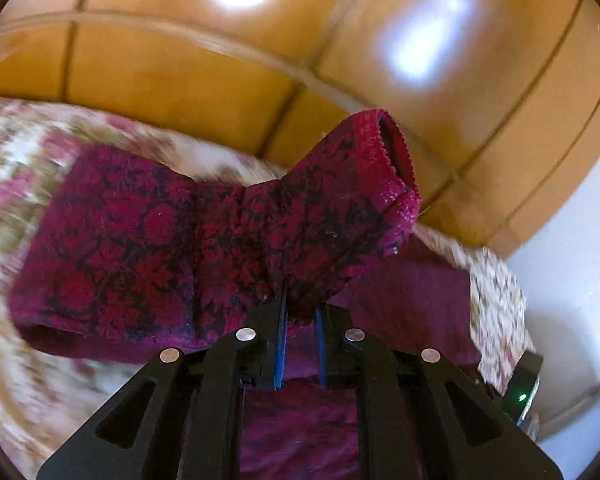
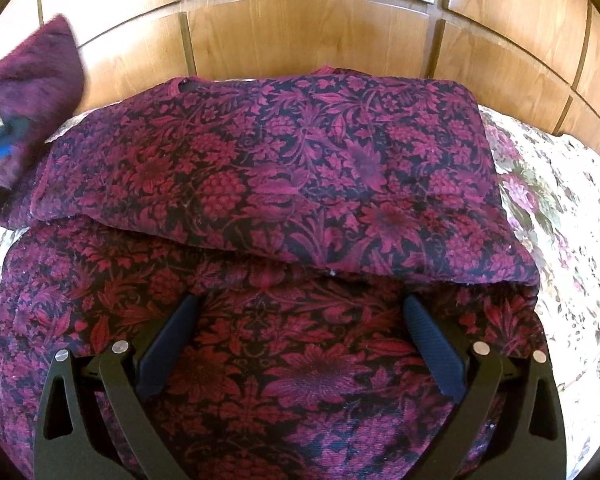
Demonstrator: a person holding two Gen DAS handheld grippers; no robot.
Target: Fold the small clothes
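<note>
A dark red floral-patterned sweater (image 2: 284, 184) lies on the bed, its upper part folded over the lower part. My left gripper (image 1: 300, 312) is shut on the sweater's sleeve (image 1: 228, 232) and holds it lifted, the ribbed cuff (image 1: 396, 160) pointing up toward the headboard. That raised sleeve (image 2: 40, 76) and the left gripper's blue pads (image 2: 0, 148) show at the far left of the right wrist view. My right gripper (image 2: 300, 316) is open, its fingers (image 2: 168, 344) spread just above the sweater's lower part, holding nothing.
The sweater rests on a floral bedspread (image 2: 560, 208), which also shows in the left wrist view (image 1: 16, 152). A wooden panelled headboard (image 2: 300, 28) stands right behind it. A white wall (image 1: 580, 240) is at the right in the left wrist view.
</note>
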